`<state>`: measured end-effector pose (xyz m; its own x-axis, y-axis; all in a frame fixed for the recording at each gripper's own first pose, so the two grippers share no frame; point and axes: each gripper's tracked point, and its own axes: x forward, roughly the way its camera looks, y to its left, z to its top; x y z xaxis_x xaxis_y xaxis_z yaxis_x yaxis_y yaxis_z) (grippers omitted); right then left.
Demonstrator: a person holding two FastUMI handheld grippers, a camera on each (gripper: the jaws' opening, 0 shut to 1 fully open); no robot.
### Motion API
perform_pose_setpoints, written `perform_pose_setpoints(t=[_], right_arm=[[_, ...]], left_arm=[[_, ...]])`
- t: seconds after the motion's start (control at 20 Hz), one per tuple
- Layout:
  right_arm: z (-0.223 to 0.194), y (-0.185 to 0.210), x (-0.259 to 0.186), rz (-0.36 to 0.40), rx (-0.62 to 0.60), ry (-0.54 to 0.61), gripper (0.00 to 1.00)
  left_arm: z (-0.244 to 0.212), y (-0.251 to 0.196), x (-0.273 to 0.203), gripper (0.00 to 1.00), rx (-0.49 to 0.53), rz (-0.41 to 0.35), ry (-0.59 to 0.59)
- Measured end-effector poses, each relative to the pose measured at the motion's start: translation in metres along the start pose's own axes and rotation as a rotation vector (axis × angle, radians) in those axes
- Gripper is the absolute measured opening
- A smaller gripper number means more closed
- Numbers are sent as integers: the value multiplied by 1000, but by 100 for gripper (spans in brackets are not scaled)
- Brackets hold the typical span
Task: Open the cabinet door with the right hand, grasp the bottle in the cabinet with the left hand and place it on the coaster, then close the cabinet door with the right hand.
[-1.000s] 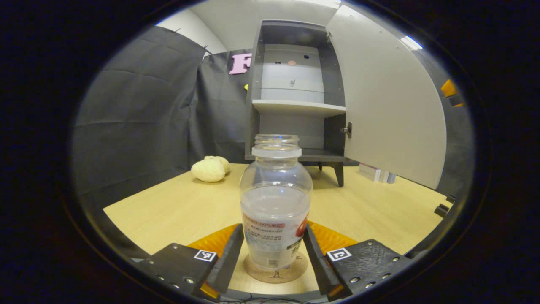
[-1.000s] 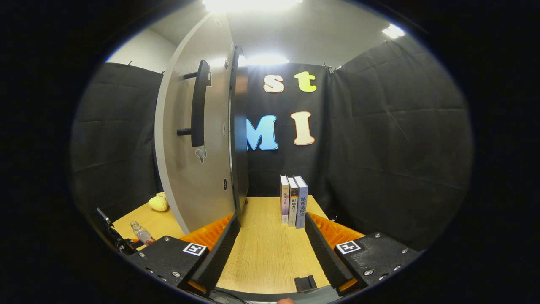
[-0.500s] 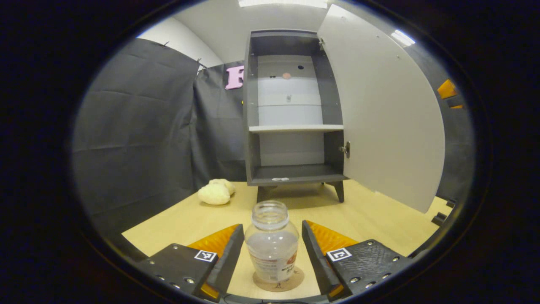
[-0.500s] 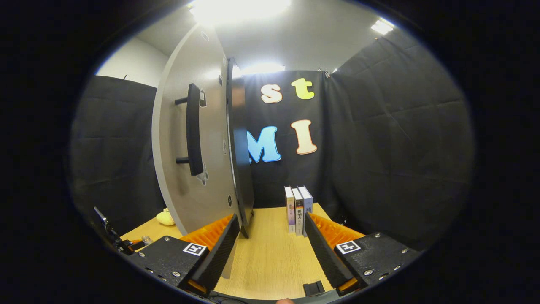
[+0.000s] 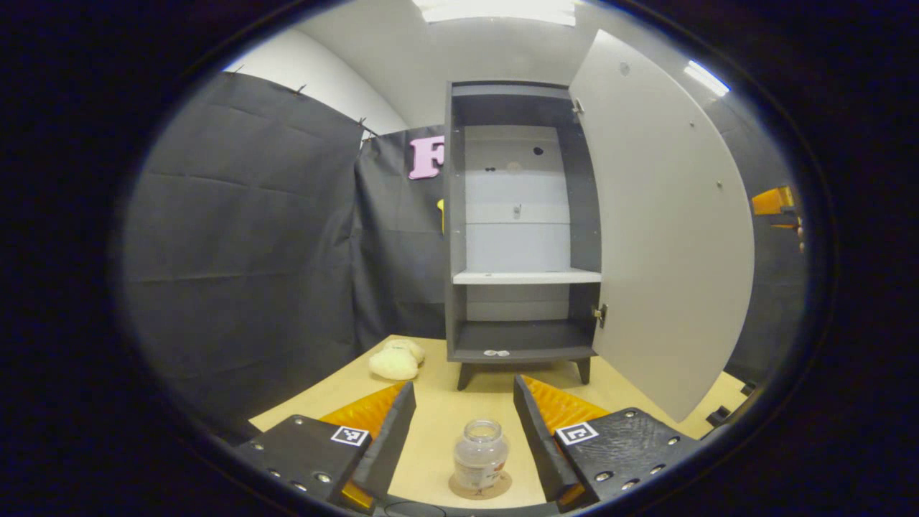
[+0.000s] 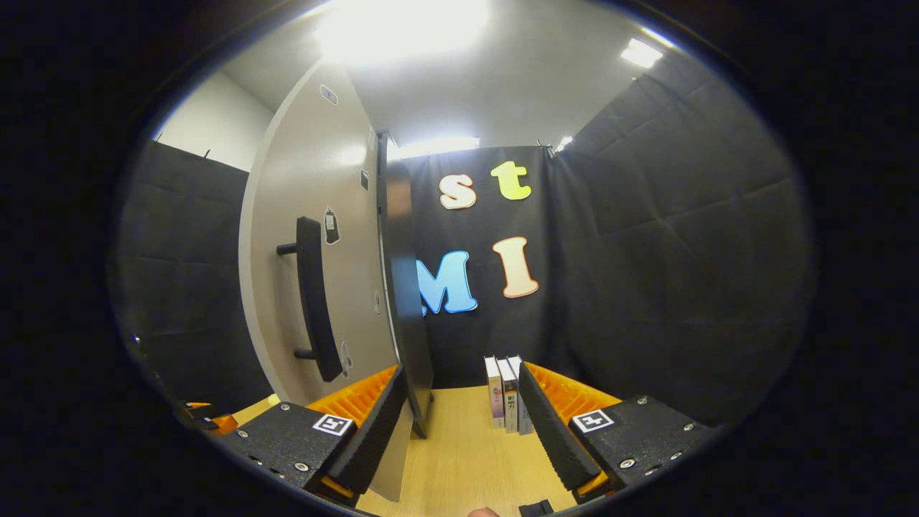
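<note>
Up and to the left of the right gripper (image 6: 463, 431), whose fingers stood wide apart with nothing between them, rose the open cabinet door (image 6: 287, 237). Its dark handle (image 6: 312, 298) ran upright, long axis vertical, in the left-centre of the right gripper view. That gripper was much the nearer one to the door, so the closing push or pull seemed to fall to it, leftward and a little upward from the fingers.

At the bottom centre of the left gripper view, the left gripper (image 5: 464, 431) was likewise spread open and empty. The bottle (image 5: 480, 455) stood upright and uncapped on the coaster (image 5: 463, 488) beyond its fingertips, clear of them. Farther off on the table (image 5: 438, 424) stood the cabinet (image 5: 520, 237), its shelves apparently bare.

The bottle's label carried print too small to read; three books (image 6: 506, 391) showed spine writing, probably Chinese, not legible.
</note>
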<state>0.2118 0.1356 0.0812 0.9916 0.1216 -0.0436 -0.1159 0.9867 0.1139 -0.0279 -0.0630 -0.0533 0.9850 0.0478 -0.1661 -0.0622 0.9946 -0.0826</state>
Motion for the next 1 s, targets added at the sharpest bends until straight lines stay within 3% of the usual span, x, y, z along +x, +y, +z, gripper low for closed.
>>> perform_pose_setpoints(t=[0.2,0.25,0.5,0.55,0.8,0.85,1.0], right_arm=[[17,6,13,-44,-20,-11,94],[22,10,15,-51,-20,-19,95],[34,31,20,-107,-29,-52,95],[35,37,20,-112,-28,-54,95],[32,45,14,-193,-30,-54,92],[31,48,13,-204,-23,-49,87],[31,57,7,-223,-29,-49,91]], left_arm=[[44,40,-9,78,-27,53,-30],[52,52,-10,82,-23,64,-40],[78,106,-8,78,27,106,-78],[80,115,-6,75,35,108,-80],[88,144,14,78,39,80,-96],[89,149,19,82,37,73,-99],[91,164,33,79,35,55,-99]])
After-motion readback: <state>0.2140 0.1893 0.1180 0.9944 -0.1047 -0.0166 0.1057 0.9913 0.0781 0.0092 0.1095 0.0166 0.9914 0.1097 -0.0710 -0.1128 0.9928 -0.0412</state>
